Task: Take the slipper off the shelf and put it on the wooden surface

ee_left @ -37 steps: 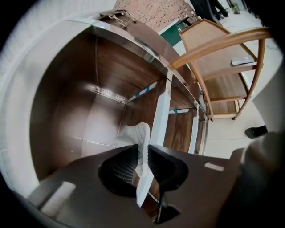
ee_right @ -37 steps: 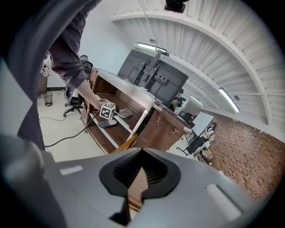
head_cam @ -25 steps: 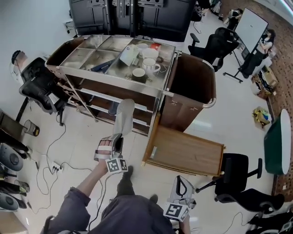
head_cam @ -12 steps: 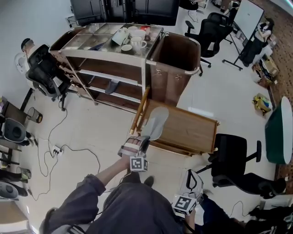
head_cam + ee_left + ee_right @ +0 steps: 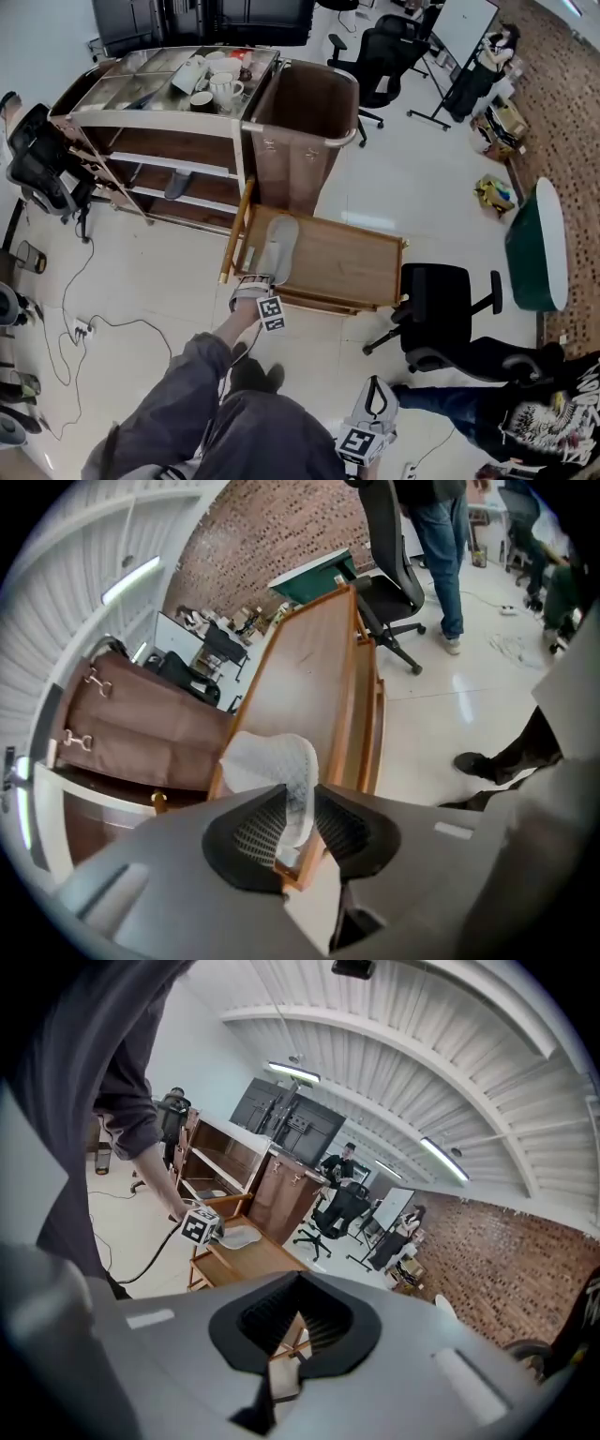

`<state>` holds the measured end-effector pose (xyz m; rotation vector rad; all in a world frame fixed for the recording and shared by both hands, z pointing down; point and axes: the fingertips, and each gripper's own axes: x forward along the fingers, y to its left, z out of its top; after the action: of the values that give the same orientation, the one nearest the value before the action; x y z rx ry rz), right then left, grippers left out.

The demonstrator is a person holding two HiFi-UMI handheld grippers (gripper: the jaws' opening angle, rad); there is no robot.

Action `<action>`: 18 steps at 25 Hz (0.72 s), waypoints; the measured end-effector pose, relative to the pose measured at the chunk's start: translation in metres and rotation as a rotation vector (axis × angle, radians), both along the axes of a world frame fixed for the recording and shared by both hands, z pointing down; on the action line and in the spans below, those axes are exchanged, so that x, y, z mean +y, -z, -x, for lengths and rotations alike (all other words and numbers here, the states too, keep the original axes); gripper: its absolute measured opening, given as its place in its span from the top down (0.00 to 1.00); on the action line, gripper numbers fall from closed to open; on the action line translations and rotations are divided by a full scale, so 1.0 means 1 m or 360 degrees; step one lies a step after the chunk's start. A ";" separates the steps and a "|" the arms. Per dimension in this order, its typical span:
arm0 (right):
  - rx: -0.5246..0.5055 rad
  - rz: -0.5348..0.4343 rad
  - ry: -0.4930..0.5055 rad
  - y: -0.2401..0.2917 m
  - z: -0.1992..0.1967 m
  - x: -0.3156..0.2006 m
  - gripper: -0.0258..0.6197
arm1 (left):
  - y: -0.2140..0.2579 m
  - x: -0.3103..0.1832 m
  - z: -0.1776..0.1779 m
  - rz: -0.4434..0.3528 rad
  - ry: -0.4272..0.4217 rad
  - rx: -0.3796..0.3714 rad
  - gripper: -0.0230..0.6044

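1. On the wooden surface (image 5: 352, 272), a low slatted tray just in front of the shelf (image 5: 112, 127), the slipper (image 5: 275, 246) lies flat. Its toe points toward the shelf and its heel lies at the near edge.
2. Transfer status: the slipper is off the shelf and its sole rests on the wood. The carrying part of the task appears done.
3. Left hand-held gripper (image 5: 302, 803): the jaws are opening, with the slipper's heel edge between the pads. Contact looks loosened rather than clamped, and the gripper sits at the near edge of the wooden surface.
4. Right hand-held gripper (image 5: 375, 394): it hangs low beside the person's leg, well apart from the wooden surface. Its jaws show a narrow gap with nothing between them, and it takes no part in the placement.
5. Remaining work, as judged: finish the release and draw the left hand-held gripper clear of the heel without dragging the slipper off the near edge.
6. A dark item (image 5: 178, 185) lies on a lower level of the shelf. It cannot be identified from here.
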<state>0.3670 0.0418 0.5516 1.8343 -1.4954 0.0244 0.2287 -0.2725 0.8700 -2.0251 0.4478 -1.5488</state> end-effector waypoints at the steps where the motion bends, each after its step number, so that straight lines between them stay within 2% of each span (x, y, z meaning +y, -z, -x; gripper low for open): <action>1: 0.0001 0.0011 -0.0012 0.000 0.001 0.002 0.96 | -0.011 0.006 -0.001 0.0102 0.0016 -0.0017 0.78; 2: 0.0012 0.0012 -0.0010 -0.002 0.000 0.004 0.96 | -0.019 0.012 -0.001 0.0207 0.0043 -0.0020 0.77; 4: 0.0036 0.0006 0.0007 -0.004 -0.003 0.005 0.96 | -0.027 0.018 -0.001 0.0369 0.0130 0.0014 0.62; 6: 0.0045 0.0000 -0.0005 -0.001 -0.006 0.004 0.96 | -0.021 0.016 -0.002 0.0420 0.0191 0.0079 0.61; 8: 0.0045 -0.0018 0.0003 0.004 -0.006 0.001 0.96 | -0.010 0.016 -0.002 0.0412 0.0190 0.0126 0.51; 10: 0.0035 -0.0049 0.0036 0.008 -0.003 -0.004 0.96 | 0.006 0.020 0.001 0.0344 0.0170 0.0189 0.50; 14: 0.0025 -0.0115 0.0151 0.011 0.004 -0.015 0.96 | 0.066 0.039 0.008 0.0121 0.0123 0.0413 0.51; 18: -0.0013 -0.0130 0.0344 0.004 0.030 -0.028 0.96 | 0.145 0.086 0.026 -0.0173 0.0039 0.0645 0.60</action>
<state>0.3370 0.0135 0.5477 1.7272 -1.7146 -0.1355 0.2029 -0.1865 0.7247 -2.2537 0.6961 -1.0950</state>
